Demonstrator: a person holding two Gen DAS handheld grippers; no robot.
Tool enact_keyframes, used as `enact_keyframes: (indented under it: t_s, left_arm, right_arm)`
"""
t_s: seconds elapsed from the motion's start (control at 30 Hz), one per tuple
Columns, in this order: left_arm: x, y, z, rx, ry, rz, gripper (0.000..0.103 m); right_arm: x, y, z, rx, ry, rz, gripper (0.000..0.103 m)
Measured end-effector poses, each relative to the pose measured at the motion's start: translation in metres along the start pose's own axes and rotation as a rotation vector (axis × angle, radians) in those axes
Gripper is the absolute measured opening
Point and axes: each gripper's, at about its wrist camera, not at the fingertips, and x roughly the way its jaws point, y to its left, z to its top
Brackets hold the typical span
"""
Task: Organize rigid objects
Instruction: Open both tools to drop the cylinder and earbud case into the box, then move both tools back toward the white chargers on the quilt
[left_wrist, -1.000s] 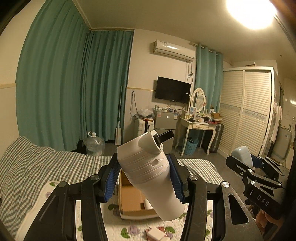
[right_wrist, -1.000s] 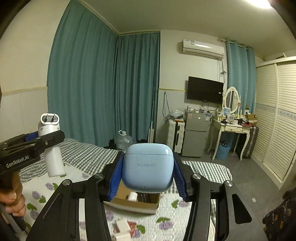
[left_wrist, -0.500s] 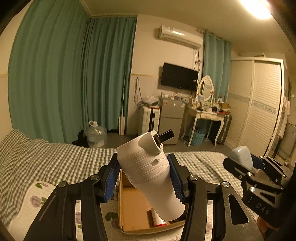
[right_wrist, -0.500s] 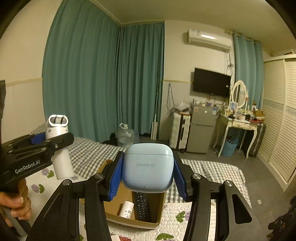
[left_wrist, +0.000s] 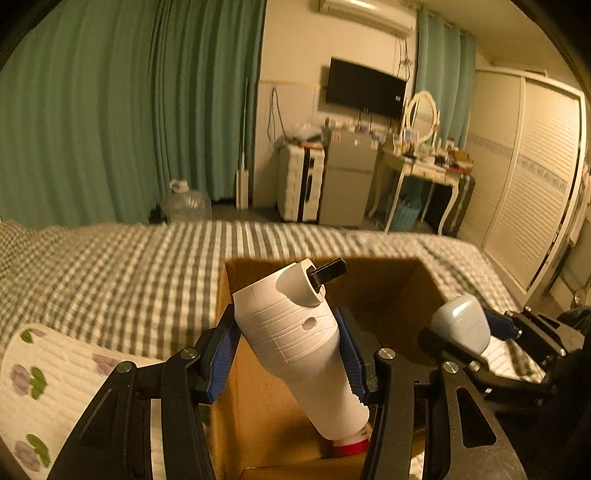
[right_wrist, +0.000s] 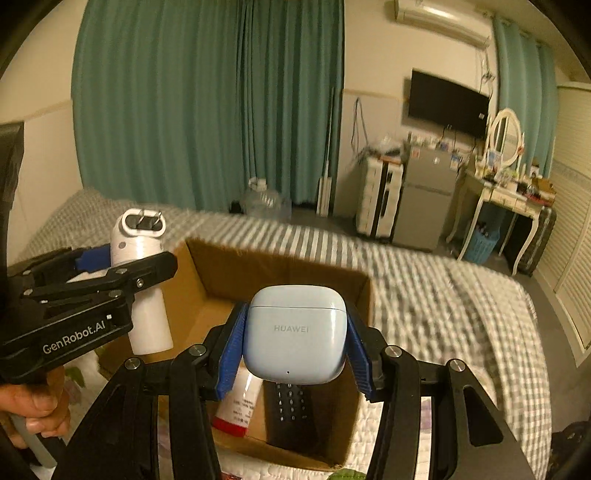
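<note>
One cardboard box (right_wrist: 207, 266), one white charger (left_wrist: 295, 332), one earbud case (right_wrist: 295, 332), one remote (right_wrist: 291, 413), one tube (right_wrist: 236, 406).

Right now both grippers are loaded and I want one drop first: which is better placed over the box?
Probably right: its earbud case hangs over the box; the left's charger sits at the box's edge.

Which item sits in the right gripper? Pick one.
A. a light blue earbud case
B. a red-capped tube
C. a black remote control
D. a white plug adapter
A: the right gripper is clamped on the light blue earbud case, held above the cardboard box.
</note>
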Motion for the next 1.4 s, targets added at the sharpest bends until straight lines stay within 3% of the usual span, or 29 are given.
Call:
enact_keyframes:
  t_s: [0.3, 0.47, 0.57, 0.63, 0.93, 1.03, 1.2, 1.4]
  left_arm:
    - [0.034, -0.008, -0.018, 0.036, 0.075, 0.019, 0.052]
    - [0.038, -0.010, -0.018, 0.048, 0.100, 0.029, 0.055]
    - [0.030, -0.006, -0.015, 0.006, 0.084, 0.021, 0.055]
    - [0.021, 0.000, -0.010, -0.028, 0.069, 0.015, 0.055]
    - [-0.059, 0.022, 0.029, -0.104, -0.080, 0.028, 0.057]
    - [-0.098, 0.023, 0.040, -0.126, -0.141, 0.037, 0.059]
    - [-0.152, 0.020, 0.049, -0.119, -0.205, 0.057, 0.061]
    - [-0.215, 0.015, 0.052, -0.099, -0.276, 0.059, 0.062]
  right_arm:
    - [0.050, -0.004, -0.033, -0.024, 0.129, 0.002, 0.050]
    - [0.051, -0.002, -0.036, -0.039, 0.127, -0.021, 0.050]
    - [0.046, 0.001, -0.034, -0.034, 0.117, -0.038, 0.054]
    - [0.034, 0.002, -0.033, -0.018, 0.092, -0.049, 0.059]
    - [-0.039, 0.001, 0.002, 0.026, -0.055, -0.096, 0.062]
    - [-0.074, 0.004, 0.017, 0.034, -0.125, -0.110, 0.068]
    - [-0.134, 0.014, 0.034, 0.039, -0.221, -0.131, 0.085]
    - [-0.200, 0.034, 0.042, 0.014, -0.310, -0.146, 0.093]
